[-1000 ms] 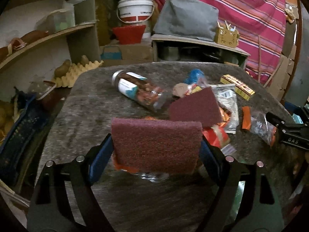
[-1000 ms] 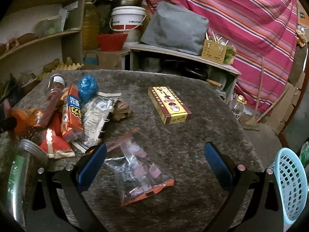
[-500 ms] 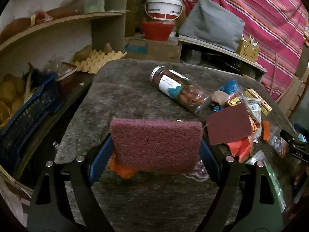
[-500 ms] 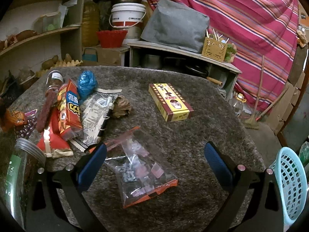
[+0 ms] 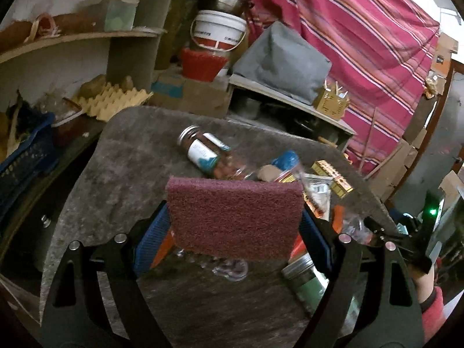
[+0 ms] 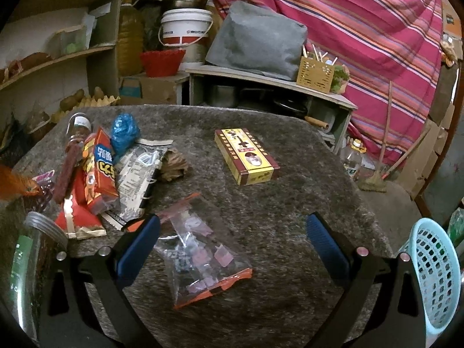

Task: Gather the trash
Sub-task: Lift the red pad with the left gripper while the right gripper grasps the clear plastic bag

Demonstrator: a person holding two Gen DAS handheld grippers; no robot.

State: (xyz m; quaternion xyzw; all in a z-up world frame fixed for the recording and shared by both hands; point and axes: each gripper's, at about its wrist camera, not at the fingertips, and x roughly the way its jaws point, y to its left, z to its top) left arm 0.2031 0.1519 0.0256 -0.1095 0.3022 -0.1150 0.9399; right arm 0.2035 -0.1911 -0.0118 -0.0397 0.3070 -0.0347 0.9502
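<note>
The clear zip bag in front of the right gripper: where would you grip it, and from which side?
Grip the clear zip bag at its orange-edged near end, coming down from above with the right gripper. It lies flat and limp on the table, so a thin edge suits the open jaws better than the lumpy middle.

Scouring pad (image 5: 235, 217) is maroon, worktop (image 6: 290, 203) a mottled grey-brown. Yellow and dark red box (image 6: 246, 156), crumpled blue bag (image 6: 124, 129), red-orange snack packs (image 6: 100, 171), pale blue perforated basket (image 6: 435, 272), pink striped curtain (image 6: 362, 20).
</note>
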